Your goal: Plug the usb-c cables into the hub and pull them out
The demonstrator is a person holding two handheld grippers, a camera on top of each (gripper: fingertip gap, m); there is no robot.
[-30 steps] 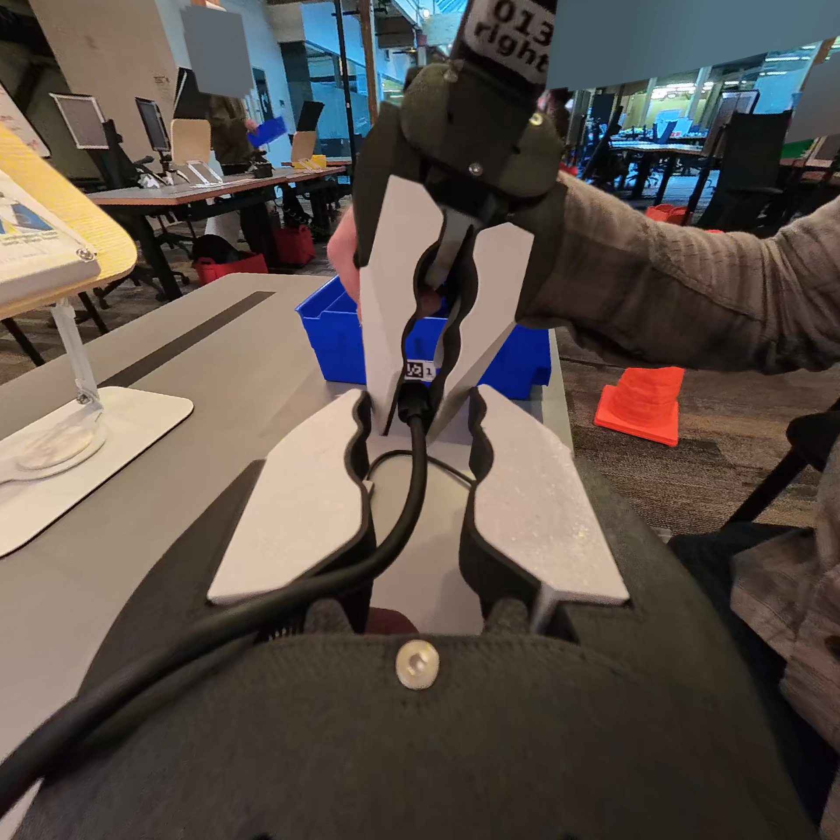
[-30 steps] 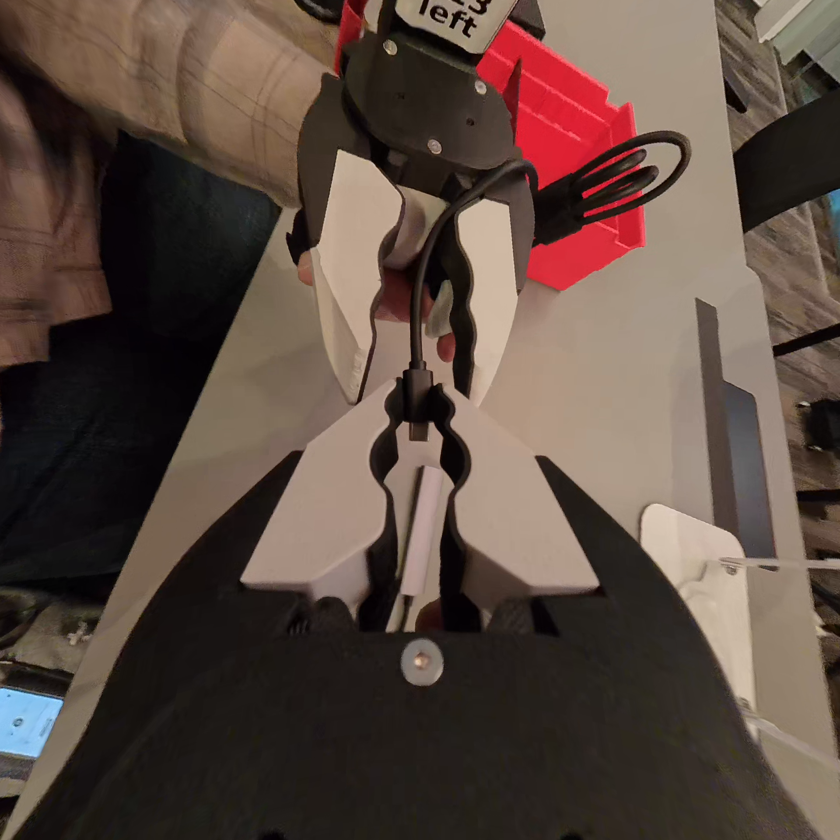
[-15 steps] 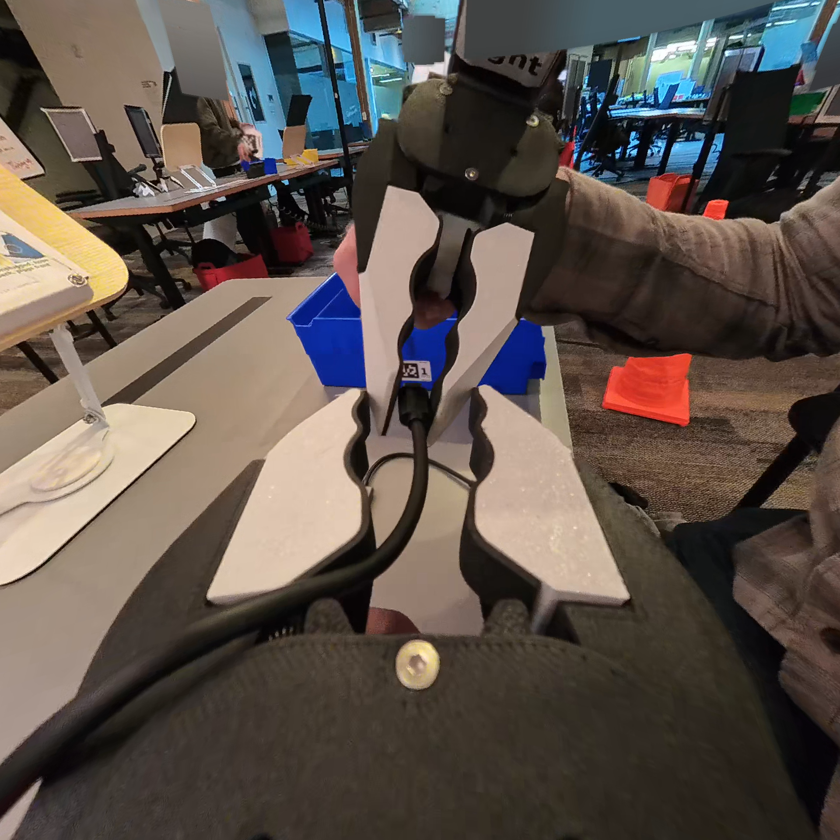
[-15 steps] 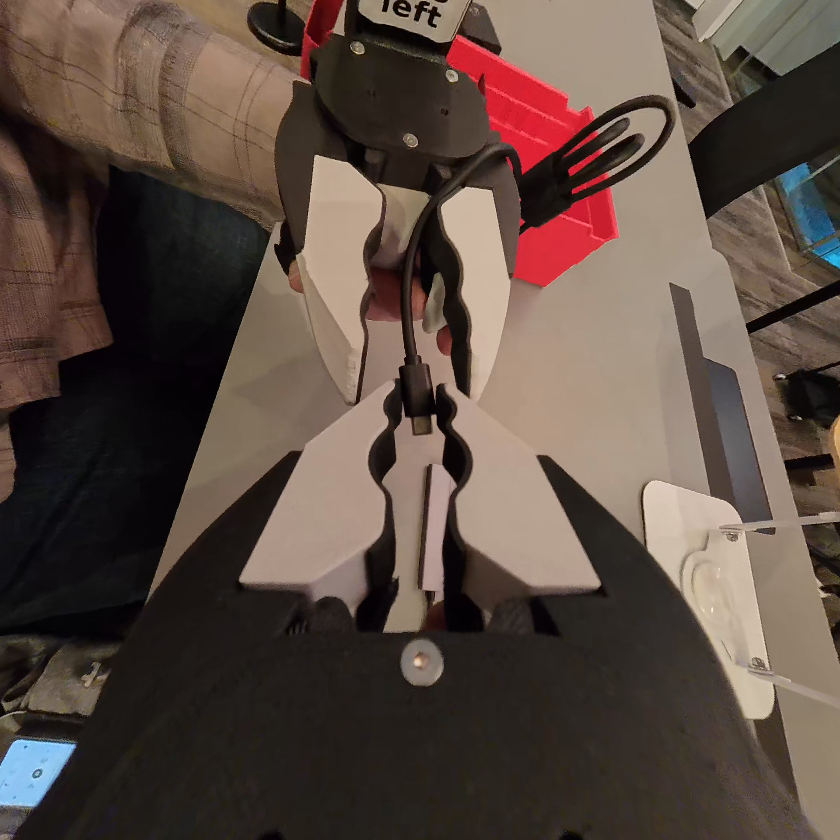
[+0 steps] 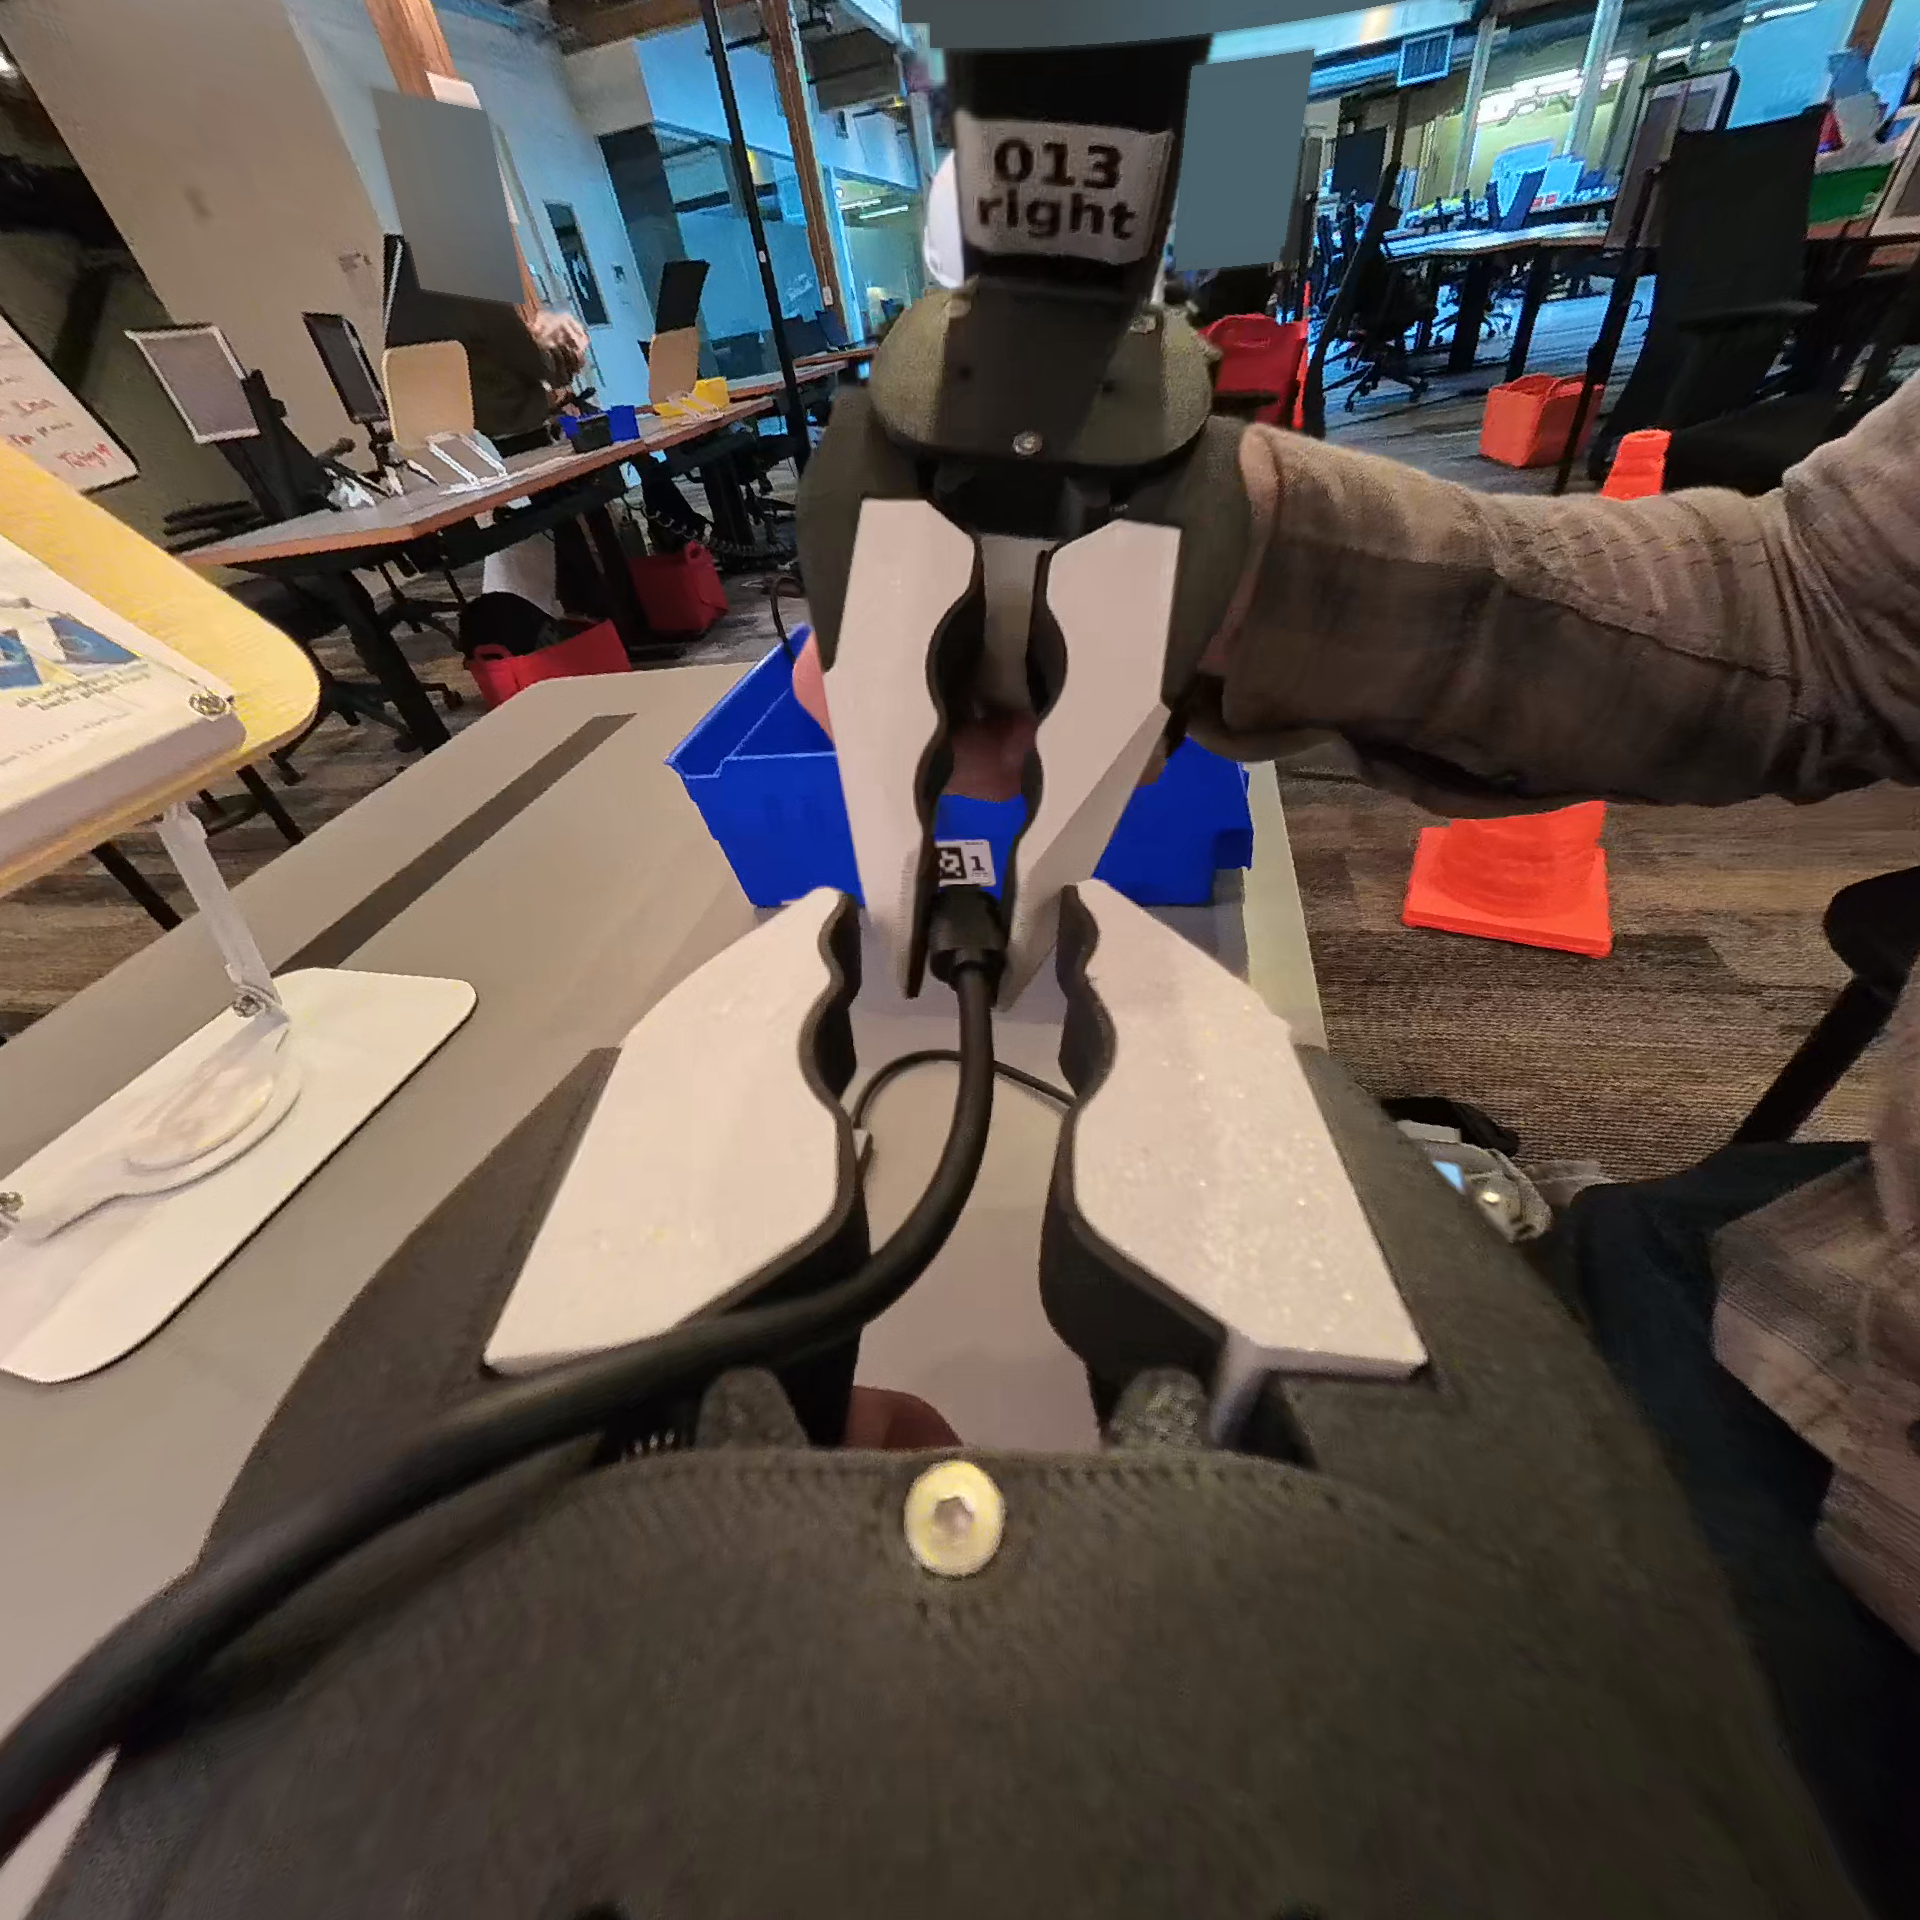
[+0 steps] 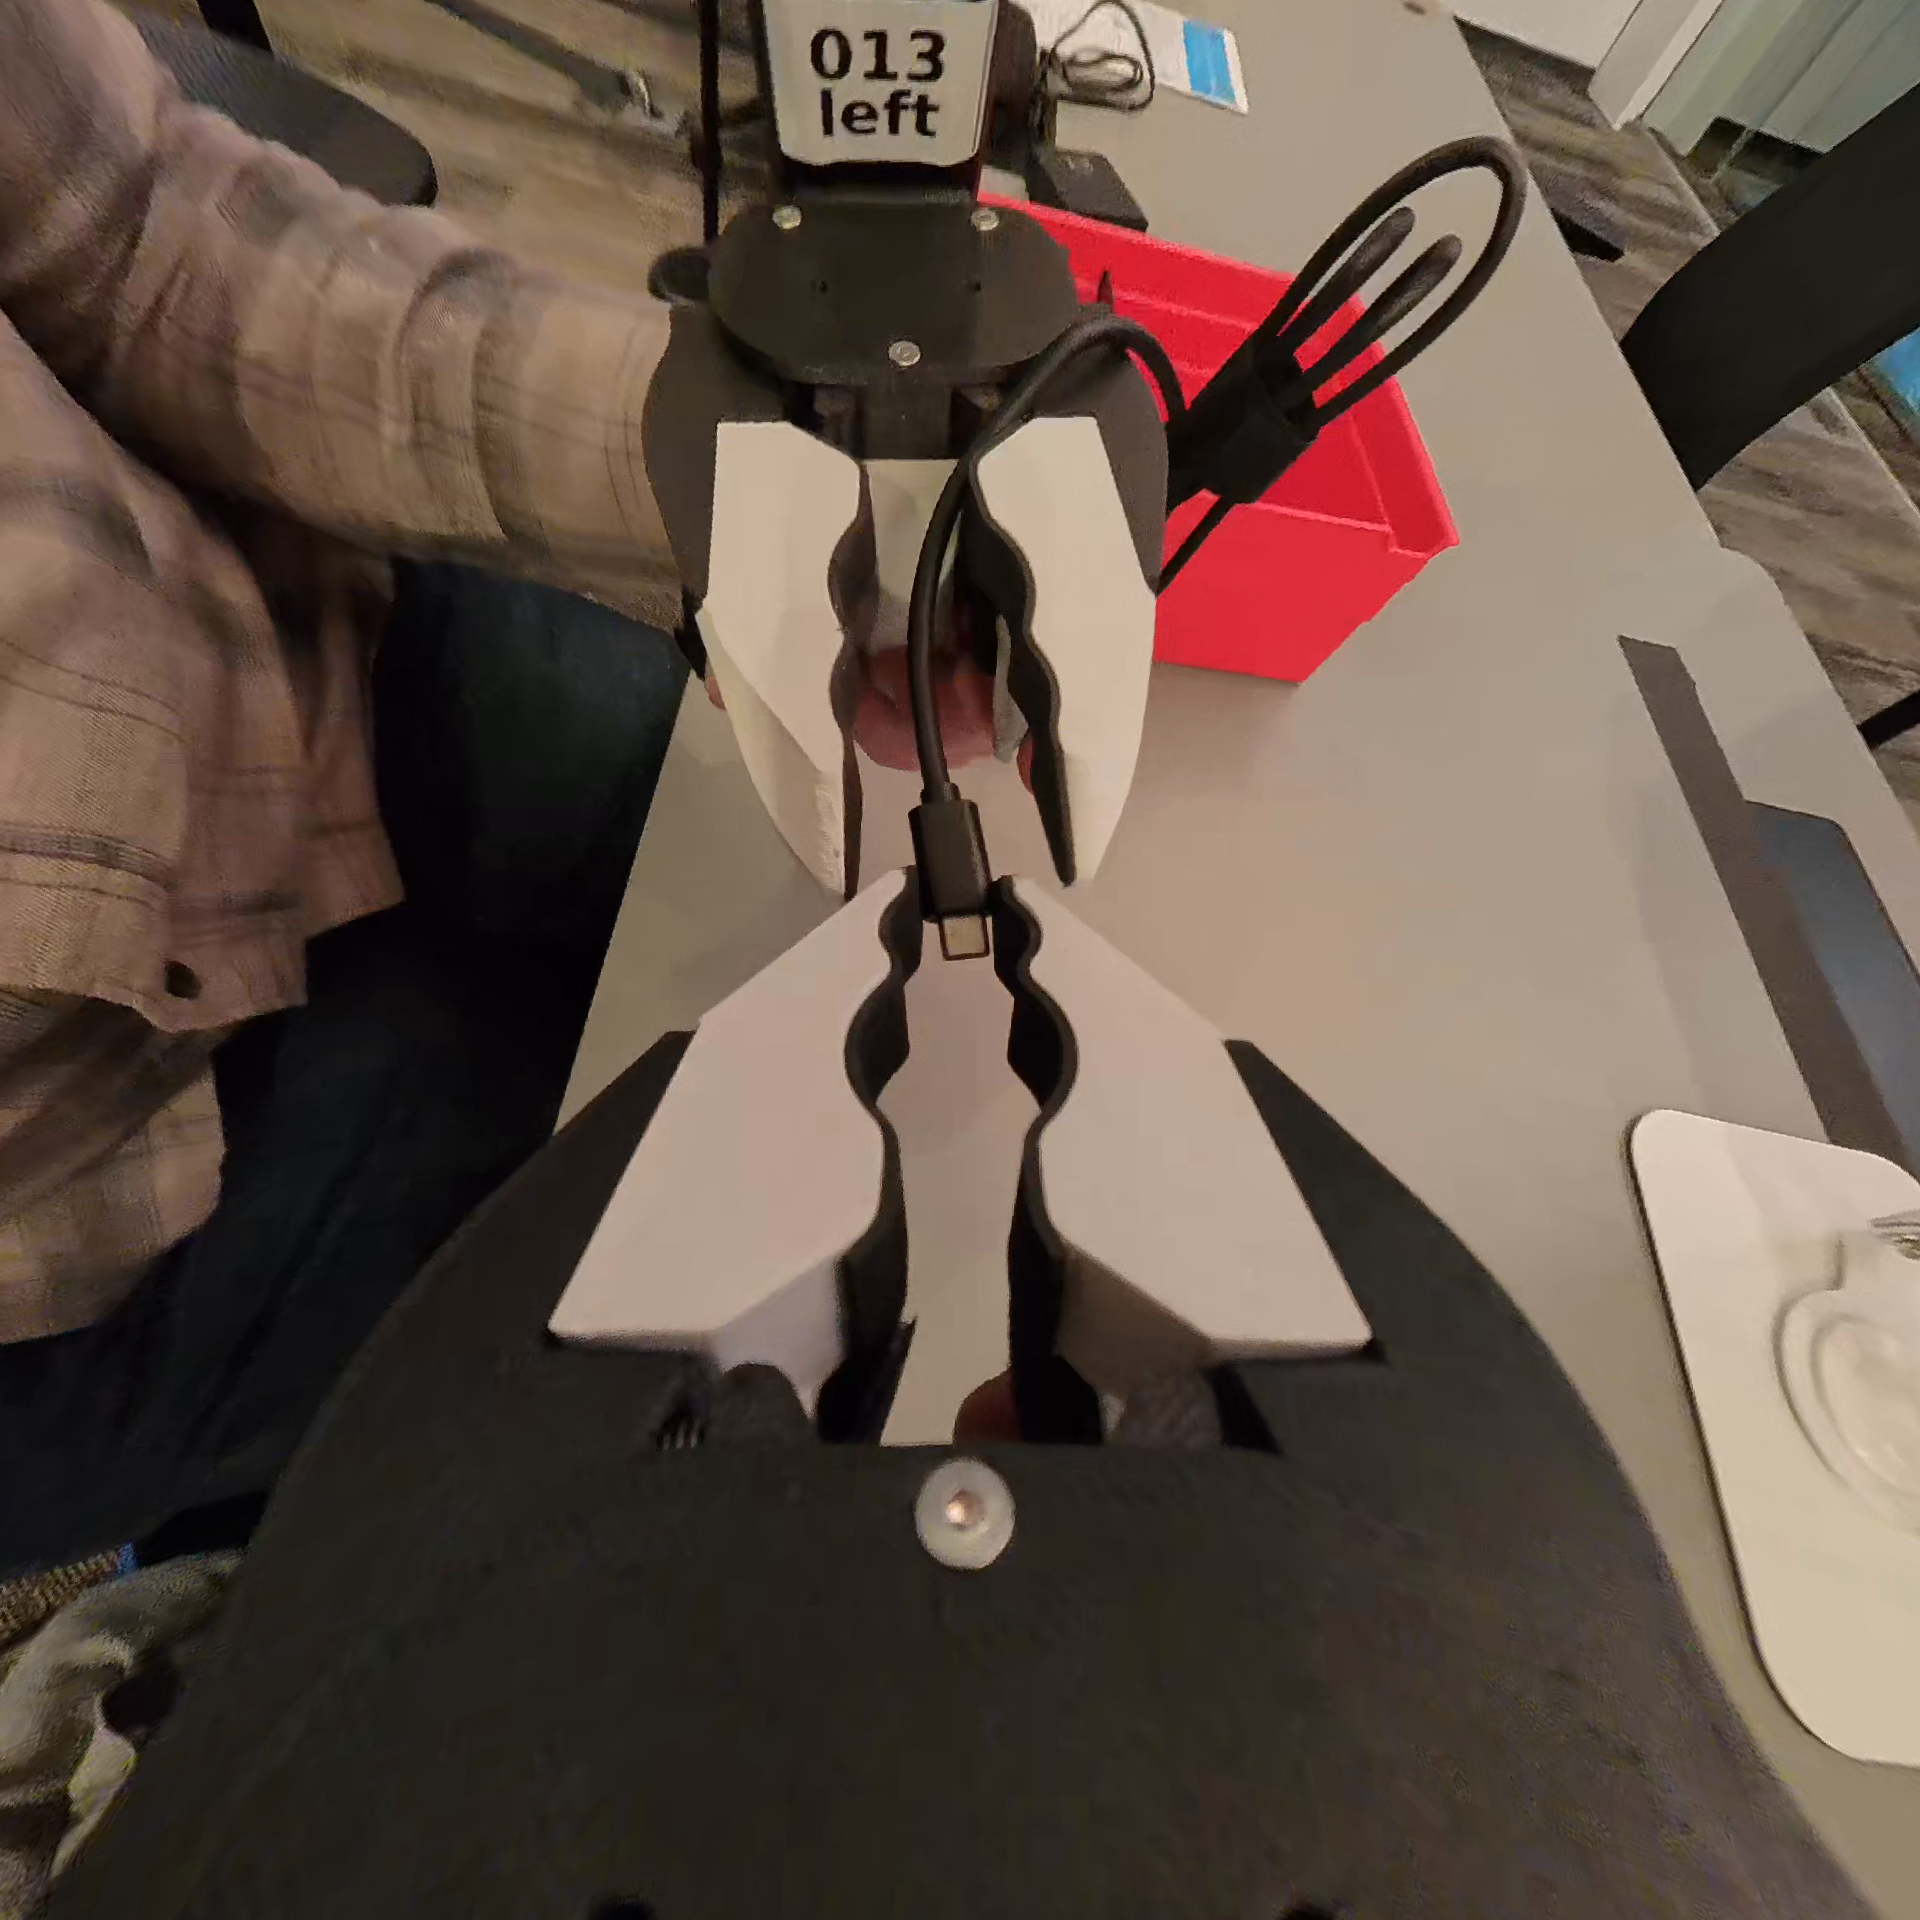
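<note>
Black usb-c plug (image 6: 954, 883) sat pinched in your right hand-held gripper (image 6: 951, 894), long axis pointing back at you; left hand-held gripper (image 5: 961, 961) gaped open around the cable (image 5: 961, 1101), no hub visible.

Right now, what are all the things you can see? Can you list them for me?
table: one, grey, under everything
blue bin: one, on the table behind the right claw
red bin: one, on the table behind the left claw
stand base: one, white, on the table's edge
cone: one close by, orange, on the floor
usb-c cable: one, black, running between the left claw's fingers
sleeve: plaid, on the arm behind the left claw
left claw: one, white fingers, open
right claw: one, white fingers, pinching the cable's plug
</note>
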